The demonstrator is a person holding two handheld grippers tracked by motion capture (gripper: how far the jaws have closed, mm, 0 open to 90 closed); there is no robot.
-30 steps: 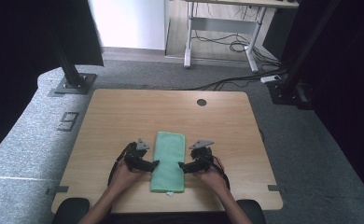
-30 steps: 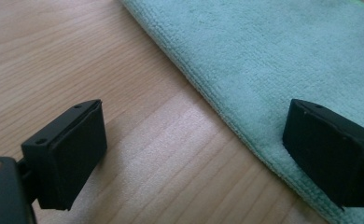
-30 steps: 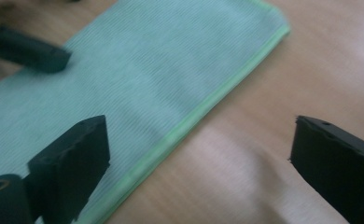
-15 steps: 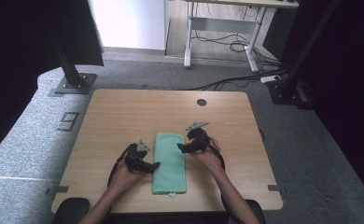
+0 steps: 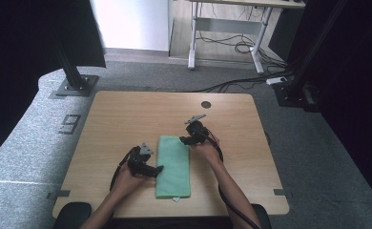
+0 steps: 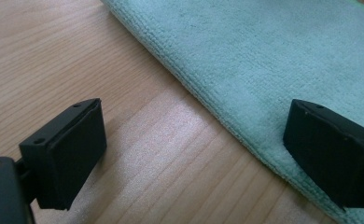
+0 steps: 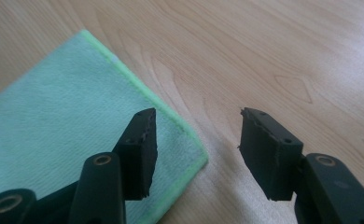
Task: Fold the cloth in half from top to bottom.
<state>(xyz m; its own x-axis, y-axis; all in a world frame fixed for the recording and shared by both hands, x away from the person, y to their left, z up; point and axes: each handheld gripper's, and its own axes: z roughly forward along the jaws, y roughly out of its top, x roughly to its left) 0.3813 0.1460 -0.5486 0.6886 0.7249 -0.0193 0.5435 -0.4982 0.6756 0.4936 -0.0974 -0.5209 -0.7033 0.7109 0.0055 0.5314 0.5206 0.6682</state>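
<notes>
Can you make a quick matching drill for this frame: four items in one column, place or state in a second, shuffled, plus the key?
Column one:
1. left gripper
2. right gripper
3. folded green cloth
4. round hole in the table top

Column two:
A. lies flat, long side running away from the person
B. jaws open at the cloth's far right corner, having just been closing, no cloth between the pads yet
C. jaws wide open at the cloth's left edge
D. near the far edge of the wooden table

Pairs: 1-C, 2-B, 3-A, 4-D
</notes>
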